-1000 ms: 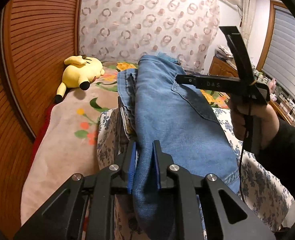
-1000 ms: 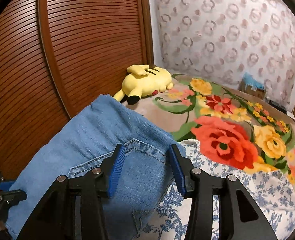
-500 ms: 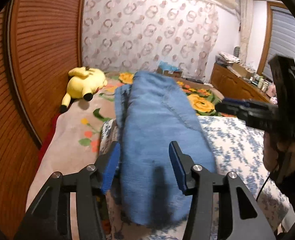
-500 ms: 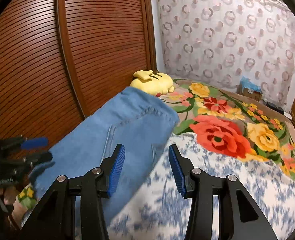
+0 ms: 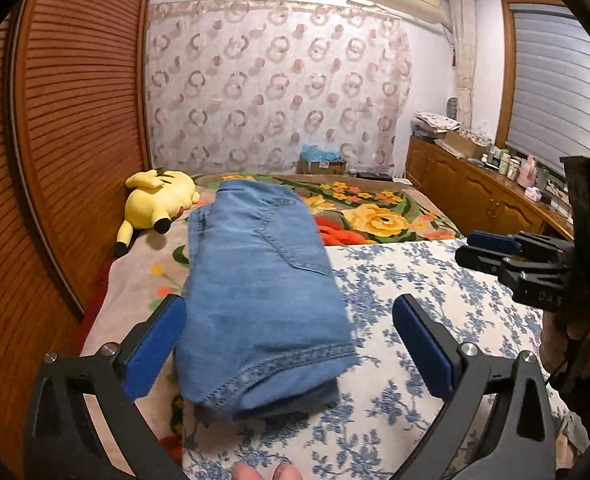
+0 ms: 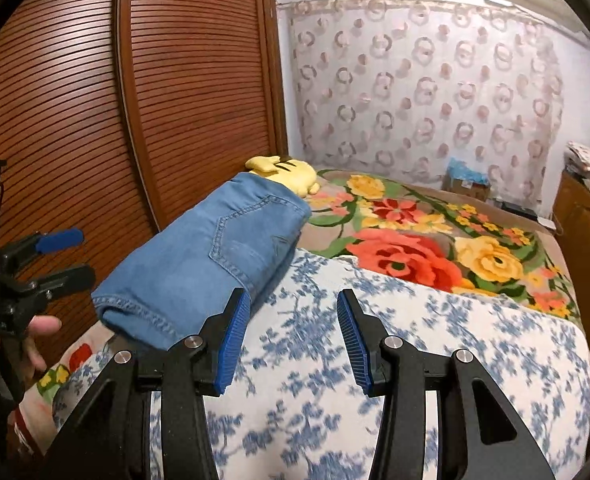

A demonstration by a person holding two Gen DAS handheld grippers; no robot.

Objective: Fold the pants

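Denim's down: our folded blue jeans lie on the floral bed. Left gripper fingers are opening around them, not touching; right gripper is parted, empty. Snagging the hem could undo the fold.

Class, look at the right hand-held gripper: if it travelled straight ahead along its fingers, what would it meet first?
Probably the white quilt with blue flowers, directly ahead of the open right hand-held gripper; the folded blue denim pants lie left of that line.

The folded pants lie on the blue-flowered quilt, its left edge. The right gripper hovers part-open over the quilt, right of the pants, gripping nothing.
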